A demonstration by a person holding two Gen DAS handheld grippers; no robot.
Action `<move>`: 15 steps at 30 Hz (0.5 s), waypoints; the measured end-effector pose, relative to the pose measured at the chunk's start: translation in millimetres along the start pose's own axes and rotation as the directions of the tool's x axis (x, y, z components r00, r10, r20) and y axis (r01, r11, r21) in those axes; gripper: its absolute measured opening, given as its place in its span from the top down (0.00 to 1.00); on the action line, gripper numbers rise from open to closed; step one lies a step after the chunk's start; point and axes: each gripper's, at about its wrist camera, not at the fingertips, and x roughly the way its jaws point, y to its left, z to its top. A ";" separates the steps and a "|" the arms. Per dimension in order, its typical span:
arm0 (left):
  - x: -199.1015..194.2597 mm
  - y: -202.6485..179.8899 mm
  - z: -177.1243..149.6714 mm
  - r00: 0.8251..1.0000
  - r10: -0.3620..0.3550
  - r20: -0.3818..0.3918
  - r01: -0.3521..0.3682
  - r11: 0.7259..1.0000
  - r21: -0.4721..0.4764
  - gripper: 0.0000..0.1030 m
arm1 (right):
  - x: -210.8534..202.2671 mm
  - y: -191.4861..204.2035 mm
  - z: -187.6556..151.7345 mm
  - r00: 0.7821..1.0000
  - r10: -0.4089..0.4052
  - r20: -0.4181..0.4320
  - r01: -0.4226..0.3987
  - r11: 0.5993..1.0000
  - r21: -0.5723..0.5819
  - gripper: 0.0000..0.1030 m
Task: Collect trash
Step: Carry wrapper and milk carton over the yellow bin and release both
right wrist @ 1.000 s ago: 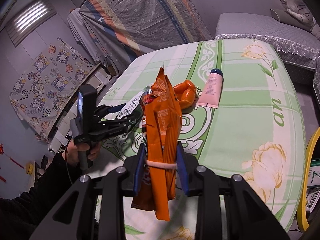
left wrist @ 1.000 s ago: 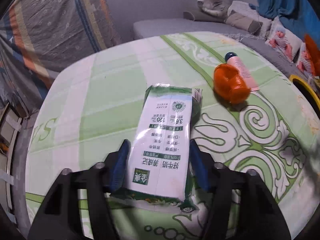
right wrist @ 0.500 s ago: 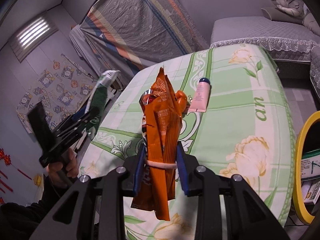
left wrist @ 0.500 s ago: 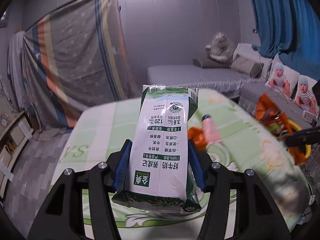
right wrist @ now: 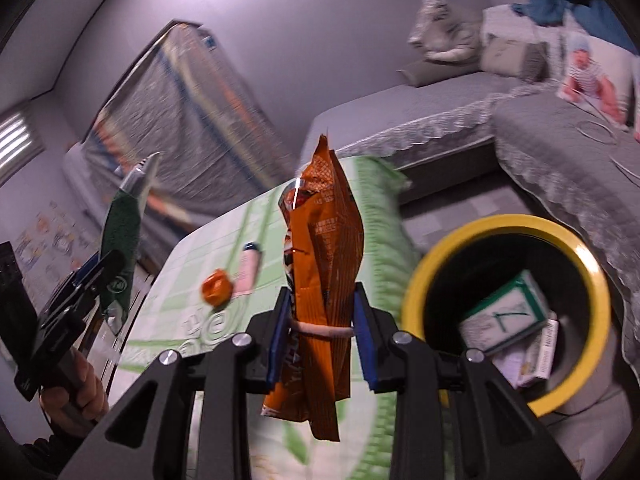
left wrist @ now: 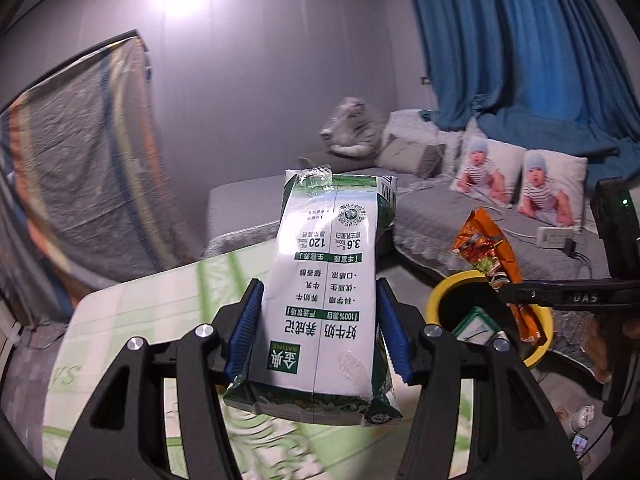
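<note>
My left gripper is shut on a flattened green-and-white milk carton, held up in the air above the table. It also shows at the left of the right wrist view. My right gripper is shut on an orange snack bag tied with a rubber band. That bag shows in the left wrist view above a yellow-rimmed bin. In the right wrist view the bin sits to the right, with cartons inside.
A table with a green patterned cloth holds an orange crumpled wrapper and a pink tube. A grey sofa with cushions stands behind. A covered object leans at the left wall.
Both grippers rose and swung right toward the yellow bin, carrying the carton and the snack bag. The carton has left the table. The bin has come into full view.
</note>
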 end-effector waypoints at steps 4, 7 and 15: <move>24.5 -41.2 8.1 0.997 -0.076 -0.008 0.076 0.996 0.036 0.48 | -5.5 -35.4 -3.4 0.995 -0.098 0.029 0.096 0.994 0.052 0.72; 48.7 -69.0 13.2 0.992 -0.121 -0.027 0.122 0.991 0.056 0.48 | -3.8 -66.8 -6.4 0.990 -0.140 0.034 0.135 0.984 0.112 0.72; 109.6 -114.8 12.2 0.979 -0.182 -0.089 0.188 0.980 0.068 0.48 | 7.6 -126.6 -18.0 0.976 -0.216 0.013 0.208 0.953 0.222 0.72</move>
